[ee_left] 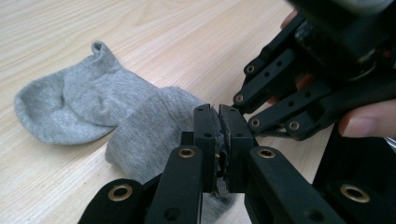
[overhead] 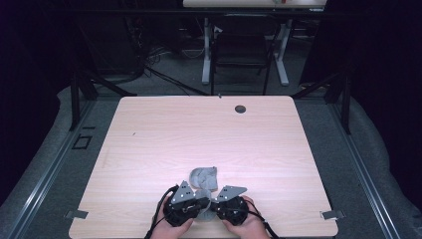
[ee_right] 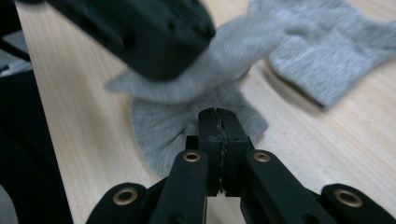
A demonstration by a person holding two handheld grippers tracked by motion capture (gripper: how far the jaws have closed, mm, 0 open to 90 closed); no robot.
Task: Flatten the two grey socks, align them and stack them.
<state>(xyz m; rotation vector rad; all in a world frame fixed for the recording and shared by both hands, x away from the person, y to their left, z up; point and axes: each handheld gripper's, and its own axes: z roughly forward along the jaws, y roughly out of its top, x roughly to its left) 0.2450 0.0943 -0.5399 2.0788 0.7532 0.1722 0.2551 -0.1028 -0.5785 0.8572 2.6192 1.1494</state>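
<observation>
A grey sock (overhead: 204, 177) lies crumpled on the table (overhead: 149, 149) near its front edge, just ahead of both grippers. Left gripper (ee_left: 218, 122): jaws clenched on the sock's edge. Right gripper (ee_right: 218, 122): jaws pressed together over the sock; whether fabric is caught between them cannot be told. Both hands (overhead: 171, 230) hold the grippers side by side.
</observation>
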